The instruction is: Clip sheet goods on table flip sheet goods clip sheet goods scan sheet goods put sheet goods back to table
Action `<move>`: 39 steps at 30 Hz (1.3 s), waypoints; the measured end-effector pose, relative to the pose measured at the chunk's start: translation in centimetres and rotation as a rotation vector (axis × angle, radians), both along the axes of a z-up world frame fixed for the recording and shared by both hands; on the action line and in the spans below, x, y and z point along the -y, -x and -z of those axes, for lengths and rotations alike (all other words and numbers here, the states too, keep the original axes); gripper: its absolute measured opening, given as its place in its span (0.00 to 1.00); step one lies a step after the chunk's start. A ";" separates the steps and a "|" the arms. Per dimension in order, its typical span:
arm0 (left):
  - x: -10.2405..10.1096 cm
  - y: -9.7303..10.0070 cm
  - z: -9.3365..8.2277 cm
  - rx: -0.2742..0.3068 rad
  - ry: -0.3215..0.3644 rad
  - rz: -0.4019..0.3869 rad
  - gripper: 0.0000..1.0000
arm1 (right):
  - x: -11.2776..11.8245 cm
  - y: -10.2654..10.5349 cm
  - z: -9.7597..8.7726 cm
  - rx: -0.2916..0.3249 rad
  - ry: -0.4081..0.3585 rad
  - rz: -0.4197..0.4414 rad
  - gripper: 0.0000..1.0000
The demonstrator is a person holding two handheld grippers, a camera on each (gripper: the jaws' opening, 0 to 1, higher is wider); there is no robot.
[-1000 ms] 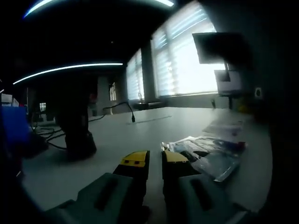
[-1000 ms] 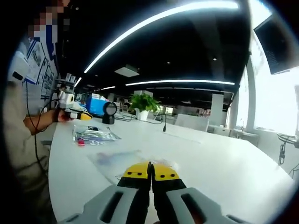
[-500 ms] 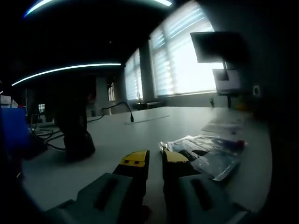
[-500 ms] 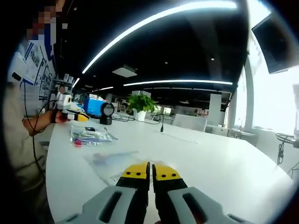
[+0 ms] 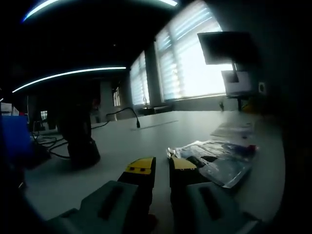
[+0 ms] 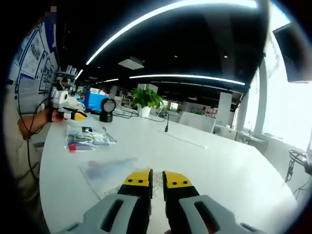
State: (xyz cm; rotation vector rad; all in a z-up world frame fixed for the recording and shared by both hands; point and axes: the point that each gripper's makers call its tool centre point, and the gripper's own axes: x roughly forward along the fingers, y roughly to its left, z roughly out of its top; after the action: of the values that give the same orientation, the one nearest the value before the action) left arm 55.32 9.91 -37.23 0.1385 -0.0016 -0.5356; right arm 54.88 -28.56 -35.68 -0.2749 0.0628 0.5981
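**Where the flat pack lies from each pair of jaws**

Since the next move depends on which gripper is closer to a sheet, start with the white table [image 6: 229,175], which carries everything.

Right gripper view: a clear flat pack [image 6: 113,171], thin and pale, lies on the table directly ahead of the right gripper [image 6: 157,179]. Its near corner runs in under the yellow tips. Its long side runs away from the jaws, up and to the left in this view. Whether the tips touch it I cannot tell. The jaws stand a narrow slit apart with nothing visibly between them.

Farther left on the table, well apart from that pack, sits a second bag of packed goods [image 6: 87,138], just beside the left gripper [image 6: 74,115] in the person's hand [image 6: 52,115].

Left gripper view: the same bag of packed goods [image 5: 219,157] lies just right of and ahead of the left gripper [image 5: 162,166], its length running off to the right. A slim gap shows between the jaws here too, and they hold nothing. A dark lamp base [image 5: 84,148] stands off to the left.

Judgement: each gripper is at its own sheet, the right one lined up straighter for a clip.
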 end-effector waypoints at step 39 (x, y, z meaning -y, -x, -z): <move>0.2 0.1 0.0 0.010 -0.013 0.011 0.04 | -1.3 -6.6 4.3 -0.420 0.230 -0.024 0.19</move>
State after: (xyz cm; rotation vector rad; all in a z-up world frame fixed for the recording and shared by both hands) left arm 55.19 9.71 -37.20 0.1539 -0.0086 -0.5461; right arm 61.49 -27.28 -40.02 -0.3691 0.5358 0.6663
